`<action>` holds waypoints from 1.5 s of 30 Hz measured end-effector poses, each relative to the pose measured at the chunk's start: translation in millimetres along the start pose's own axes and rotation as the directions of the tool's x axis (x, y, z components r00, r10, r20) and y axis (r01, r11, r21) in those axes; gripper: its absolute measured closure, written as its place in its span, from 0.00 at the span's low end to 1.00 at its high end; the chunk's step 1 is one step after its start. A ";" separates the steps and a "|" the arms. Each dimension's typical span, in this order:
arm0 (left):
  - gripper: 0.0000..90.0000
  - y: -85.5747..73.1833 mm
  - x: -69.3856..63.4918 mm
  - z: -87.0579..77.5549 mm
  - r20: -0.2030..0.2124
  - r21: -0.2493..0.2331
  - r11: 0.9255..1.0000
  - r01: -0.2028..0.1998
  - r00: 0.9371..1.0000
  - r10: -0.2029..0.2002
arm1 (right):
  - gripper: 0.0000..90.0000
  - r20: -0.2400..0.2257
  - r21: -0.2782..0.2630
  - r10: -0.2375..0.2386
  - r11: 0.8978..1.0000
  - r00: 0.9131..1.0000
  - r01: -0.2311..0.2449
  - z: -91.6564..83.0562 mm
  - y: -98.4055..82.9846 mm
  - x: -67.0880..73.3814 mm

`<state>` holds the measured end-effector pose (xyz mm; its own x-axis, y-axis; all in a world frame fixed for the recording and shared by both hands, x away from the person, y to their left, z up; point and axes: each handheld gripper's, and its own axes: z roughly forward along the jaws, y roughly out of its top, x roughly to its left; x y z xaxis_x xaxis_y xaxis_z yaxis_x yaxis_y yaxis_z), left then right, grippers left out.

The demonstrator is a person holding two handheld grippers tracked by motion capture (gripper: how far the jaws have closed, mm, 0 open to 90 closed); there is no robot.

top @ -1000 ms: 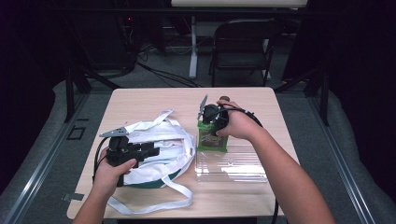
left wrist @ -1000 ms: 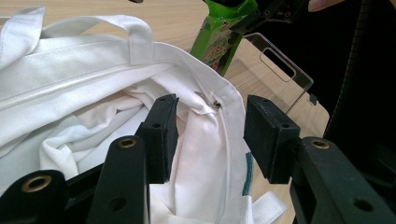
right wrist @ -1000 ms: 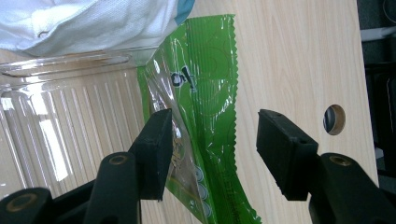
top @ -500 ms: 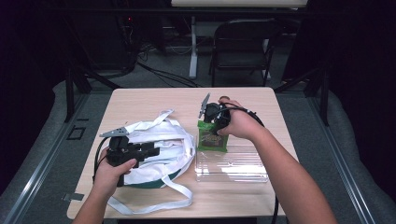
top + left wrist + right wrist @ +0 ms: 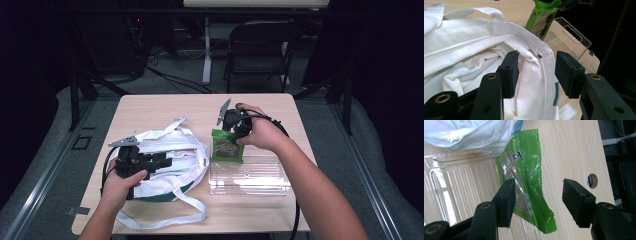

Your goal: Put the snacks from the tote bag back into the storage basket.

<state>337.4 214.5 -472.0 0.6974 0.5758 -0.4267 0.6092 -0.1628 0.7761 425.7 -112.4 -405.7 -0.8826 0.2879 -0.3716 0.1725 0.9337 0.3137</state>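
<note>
Dim room, grey floor (image 5: 45,165), light wood table (image 5: 165,107), folding chair (image 5: 257,47) behind — cables (image 5: 170,77) trailing

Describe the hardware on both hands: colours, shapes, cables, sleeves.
Left tool and right tool: matte black, two blocky rectangular jaws on arms with brass-coloured rivets. Each carries a grey three-cornered plate and trails a black cable. Forearms are bare, no sleeves.

Left gripper (image 5: 162,161) sits at lower left of the high view, jaws apart; right gripper (image 5: 235,134), centre-right, also gapes wide.
</note>
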 end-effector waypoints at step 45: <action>0.60 -1.6 2.9 -4.6 -0.002 -0.012 1.000 0.011 1.000 -0.011 | 0.48 0.034 -0.065 0.080 0.995 0.996 -0.077 -47.6 -33.5 22.6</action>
<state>336.7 220.1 -472.4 0.6901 0.5789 -0.4343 0.6120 -0.1467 0.7771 379.2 -147.3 -383.0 -0.8509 0.3683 -0.3746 0.2115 0.8930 0.3973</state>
